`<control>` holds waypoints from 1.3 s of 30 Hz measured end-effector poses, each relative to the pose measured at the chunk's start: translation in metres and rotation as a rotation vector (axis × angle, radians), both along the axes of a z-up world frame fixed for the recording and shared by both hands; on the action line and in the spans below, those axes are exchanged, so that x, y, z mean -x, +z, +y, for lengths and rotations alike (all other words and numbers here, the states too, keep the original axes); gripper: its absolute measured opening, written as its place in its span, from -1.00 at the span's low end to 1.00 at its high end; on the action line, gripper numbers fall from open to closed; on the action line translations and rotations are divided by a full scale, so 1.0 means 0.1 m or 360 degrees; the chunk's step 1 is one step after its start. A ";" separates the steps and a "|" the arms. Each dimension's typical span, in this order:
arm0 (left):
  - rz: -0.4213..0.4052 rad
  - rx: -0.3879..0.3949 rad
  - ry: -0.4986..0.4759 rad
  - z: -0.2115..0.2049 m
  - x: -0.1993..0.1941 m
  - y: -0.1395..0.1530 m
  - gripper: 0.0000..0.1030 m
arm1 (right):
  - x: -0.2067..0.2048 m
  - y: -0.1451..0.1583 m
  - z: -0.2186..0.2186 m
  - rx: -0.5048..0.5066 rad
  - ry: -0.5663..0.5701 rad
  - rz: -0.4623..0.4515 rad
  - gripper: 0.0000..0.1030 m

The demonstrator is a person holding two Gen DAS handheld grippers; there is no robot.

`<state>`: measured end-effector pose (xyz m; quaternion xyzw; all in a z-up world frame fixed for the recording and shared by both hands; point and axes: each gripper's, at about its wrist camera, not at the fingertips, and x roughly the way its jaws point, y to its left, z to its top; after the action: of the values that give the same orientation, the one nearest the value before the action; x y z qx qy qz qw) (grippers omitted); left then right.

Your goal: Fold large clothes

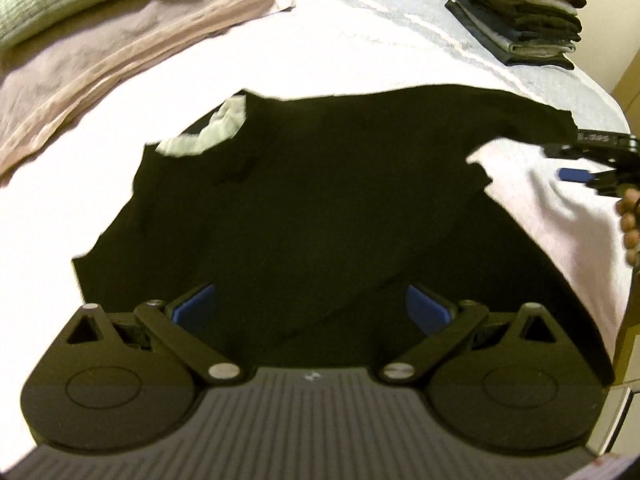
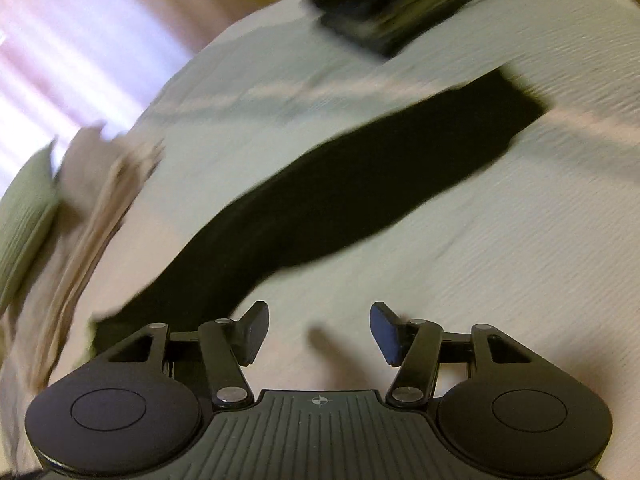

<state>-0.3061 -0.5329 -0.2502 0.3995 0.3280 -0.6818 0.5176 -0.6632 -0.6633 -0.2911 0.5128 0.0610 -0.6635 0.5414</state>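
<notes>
Sleeve [image 2: 360, 176] of the black long-sleeve top [image 1: 312, 216] stretches out ahead of the right tongs [image 2: 318, 334], body right under the left tongs [image 1: 310, 304], both spread and empty. Grab one layer only and the fold probably bunches on the bed [image 1: 360, 60].

The left gripper [image 1: 310, 306] is held low with its two blue-padded fingers [image 1: 196, 304] spread wide apart, nothing between them. The right gripper [image 2: 318, 334] also has its fingers [image 2: 384, 332] parted, with an empty gap between the pads. In the left wrist view the right gripper [image 1: 588, 164] shows at the far right edge, blurred, its dark frame and one blue pad visible, with the person's hand [image 1: 630, 224] curled around its handle just behind.
</notes>
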 end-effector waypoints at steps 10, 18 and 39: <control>0.0008 -0.0033 0.0364 -0.56 0.49 -0.23 0.92 | 1.32 -0.25 -0.15 -0.0025 -0.0352 -0.0009 0.05; 0.0020 -0.0057 0.0442 -0.74 0.74 -0.32 0.92 | 1.81 -0.43 -0.25 0.0083 -0.0476 -0.0118 0.04; 0.0093 0.0103 0.0672 -0.15 -0.32 0.33 0.92 | -1.08 1.41 -0.53 0.0502 0.0535 0.0261 -0.92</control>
<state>-0.2746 -0.5478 -0.2173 0.2851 0.3972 -0.5796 0.6519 -0.5552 -0.7160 -0.1498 0.3490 0.0847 -0.6047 0.7109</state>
